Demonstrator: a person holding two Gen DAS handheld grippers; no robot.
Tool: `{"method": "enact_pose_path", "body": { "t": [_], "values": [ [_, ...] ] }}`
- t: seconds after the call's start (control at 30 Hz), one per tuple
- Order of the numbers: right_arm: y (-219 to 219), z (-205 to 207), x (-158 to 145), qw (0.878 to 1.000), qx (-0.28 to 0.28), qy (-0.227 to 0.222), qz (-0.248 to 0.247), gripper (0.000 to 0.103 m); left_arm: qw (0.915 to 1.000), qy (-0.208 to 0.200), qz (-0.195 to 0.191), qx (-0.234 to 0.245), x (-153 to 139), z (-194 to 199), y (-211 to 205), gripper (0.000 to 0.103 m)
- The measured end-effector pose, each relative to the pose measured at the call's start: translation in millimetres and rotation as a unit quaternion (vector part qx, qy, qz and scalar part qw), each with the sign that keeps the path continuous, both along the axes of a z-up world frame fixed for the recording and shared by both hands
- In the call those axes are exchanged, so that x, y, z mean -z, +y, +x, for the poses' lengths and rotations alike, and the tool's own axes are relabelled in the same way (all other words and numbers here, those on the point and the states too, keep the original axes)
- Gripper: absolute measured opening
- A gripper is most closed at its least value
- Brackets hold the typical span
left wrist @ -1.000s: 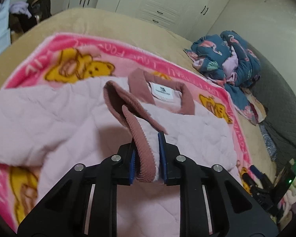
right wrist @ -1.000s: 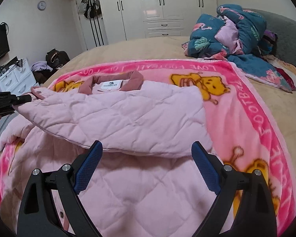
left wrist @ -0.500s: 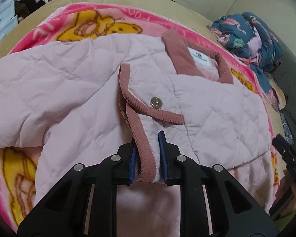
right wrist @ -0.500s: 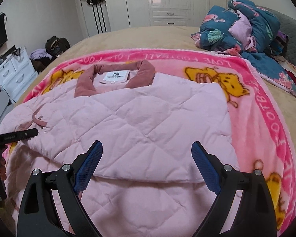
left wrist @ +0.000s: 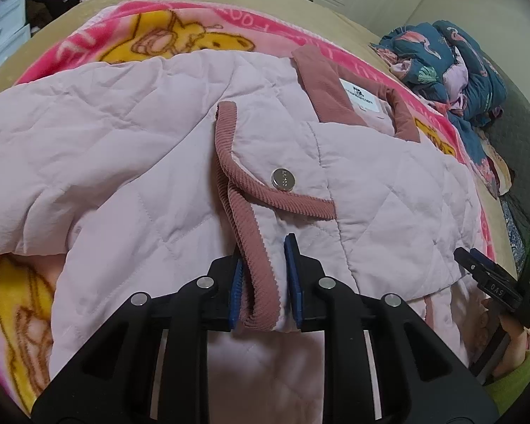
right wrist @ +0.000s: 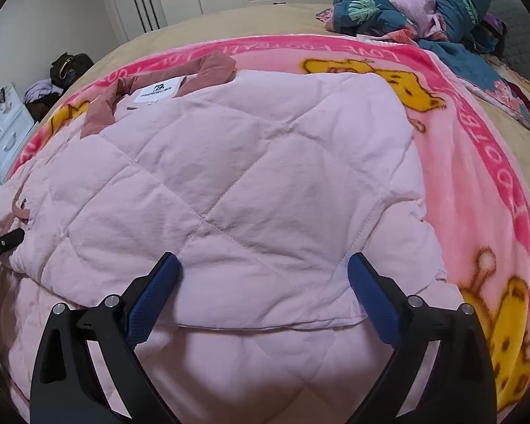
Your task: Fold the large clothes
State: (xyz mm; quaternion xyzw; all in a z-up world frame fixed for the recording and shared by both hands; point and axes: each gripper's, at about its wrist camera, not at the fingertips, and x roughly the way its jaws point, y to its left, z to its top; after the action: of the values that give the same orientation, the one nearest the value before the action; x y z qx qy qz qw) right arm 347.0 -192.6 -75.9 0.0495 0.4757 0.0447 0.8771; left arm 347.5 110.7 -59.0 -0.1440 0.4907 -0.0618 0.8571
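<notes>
Corduroy cuff (left wrist: 256,275) pinched in your left gripper (left wrist: 263,288) to lay the sleeve across the jacket (right wrist: 229,183) — right gripper (right wrist: 261,282) (just widened) gaping, empty.

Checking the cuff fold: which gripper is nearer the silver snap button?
Left. The left gripper grips the cuff just below the snap button; the right gripper hovers open, across the jacket.

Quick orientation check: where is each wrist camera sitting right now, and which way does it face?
Left wrist: behind the left gripper, tilted down; jaws shut on the corduroy cuff; a hand at the right edge.
Right wrist: behind the open right gripper, tilted down over the folded sleeve.
Shared: pink quilted jacket, collar label, cartoon blanket.
</notes>
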Motion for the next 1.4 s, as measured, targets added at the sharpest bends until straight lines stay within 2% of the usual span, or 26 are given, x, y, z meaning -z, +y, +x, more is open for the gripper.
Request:
{"method": "enact_pose_path", "body": {
  "t": [0.17,0.23,0.4,0.6,0.63,0.7,0.77,0.9,1.23,1.4],
  "values": [
    [-0.8,-15.4,-17.6,0.999,0.007,-0.022,0.031,0.097,1.0,0.001,0.008,-0.001,-6.6,-2.6,-0.1,0.019],
    [-0.1,-23.2,-24.6,0.999,0.007,-0.028,0.04,0.098,1.0,-0.001,0.005,0.001,-12.1,-4.9,0.8,0.025],
    [7.1,-39.4,-43.7,0.998,0.002,-0.041,0.05,0.099,0.9997,-0.021,0.014,0.006,-30.6,-14.9,-0.2,0.049],
    [15.4,-54.8,-62.0,0.997,0.006,-0.057,0.043,0.099,0.9988,-0.046,0.015,0.005,-54.7,-30.7,-0.3,0.073],
    [15.9,-58.1,-65.1,0.997,0.009,-0.061,0.046,0.099,0.9987,-0.049,0.016,0.003,-58.3,-33.8,-0.3,0.075],
    [15.7,-62.7,-69.3,0.996,0.014,-0.065,0.056,0.099,0.9984,-0.055,0.016,0.003,-65.1,-39.2,1.5,0.088],
    [15.5,-66.8,-73.6,0.996,0.019,-0.069,0.061,0.099,0.9982,-0.058,0.018,0.002,-71.0,-43.9,3.0,0.094],
    [18.6,-72.2,-83.4,0.995,0.019,-0.073,0.068,0.099,0.9978,-0.057,0.034,-0.012,-82.1,-53.8,10.1,0.094],
    [48.1,-86.7,-112.6,0.993,-0.005,-0.095,0.066,0.099,0.9967,-0.059,0.038,-0.041,-92.4,-78.1,41.3,0.094],
    [68.5,-92.2,-122.8,0.992,-0.017,-0.105,0.063,0.099,0.9974,-0.051,0.024,-0.045,-91.2,-88.5,55.5,0.094]
  ]
}}
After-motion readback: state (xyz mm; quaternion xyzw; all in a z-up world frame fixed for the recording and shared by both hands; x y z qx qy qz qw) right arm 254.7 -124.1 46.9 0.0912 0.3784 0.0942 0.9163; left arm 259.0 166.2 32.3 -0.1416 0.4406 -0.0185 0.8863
